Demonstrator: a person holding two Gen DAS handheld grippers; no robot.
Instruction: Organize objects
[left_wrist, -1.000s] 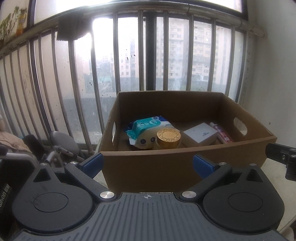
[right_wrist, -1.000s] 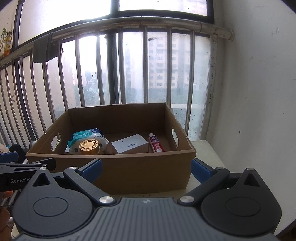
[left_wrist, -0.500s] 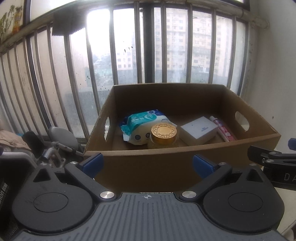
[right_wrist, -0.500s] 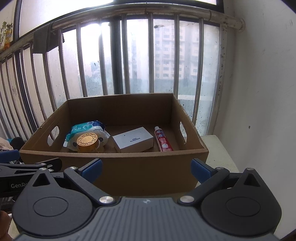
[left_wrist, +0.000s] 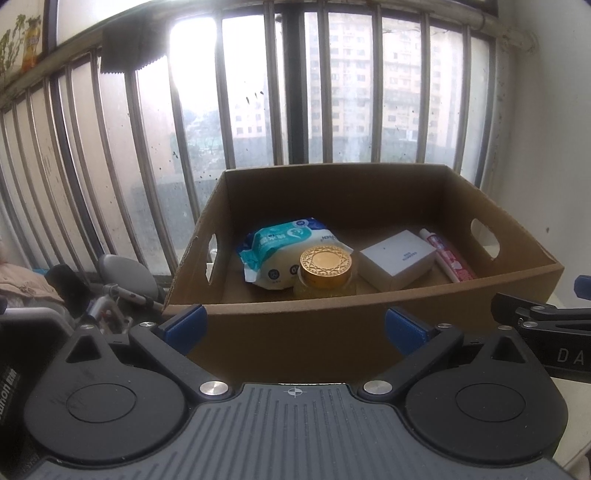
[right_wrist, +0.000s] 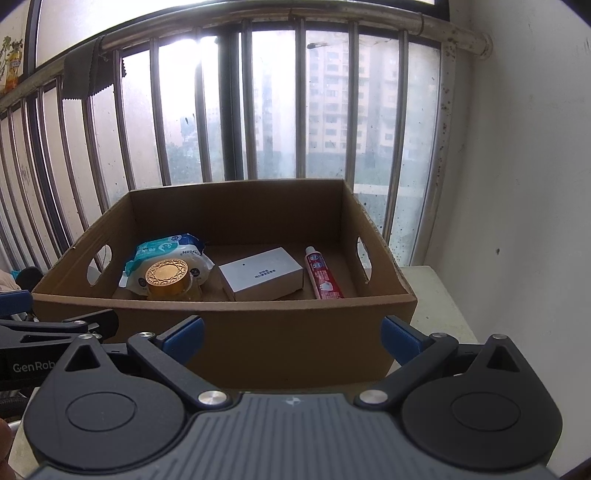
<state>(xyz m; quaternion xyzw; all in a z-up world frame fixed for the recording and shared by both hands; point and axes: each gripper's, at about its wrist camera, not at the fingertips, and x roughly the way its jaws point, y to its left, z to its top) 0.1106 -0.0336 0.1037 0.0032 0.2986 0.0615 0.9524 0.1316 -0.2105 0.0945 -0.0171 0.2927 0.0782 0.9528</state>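
Lengthwise, toothpaste tube (right_wrist: 323, 272) points cap-away in the box (right_wrist: 229, 328) — both grippers' jaws spread, empty.

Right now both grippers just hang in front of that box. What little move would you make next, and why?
Probably ease the right gripper forward over the box's near wall and down toward the toothpaste. Both grippers are open and empty, and the tube lies by itself along the right side, apart from the white carton.
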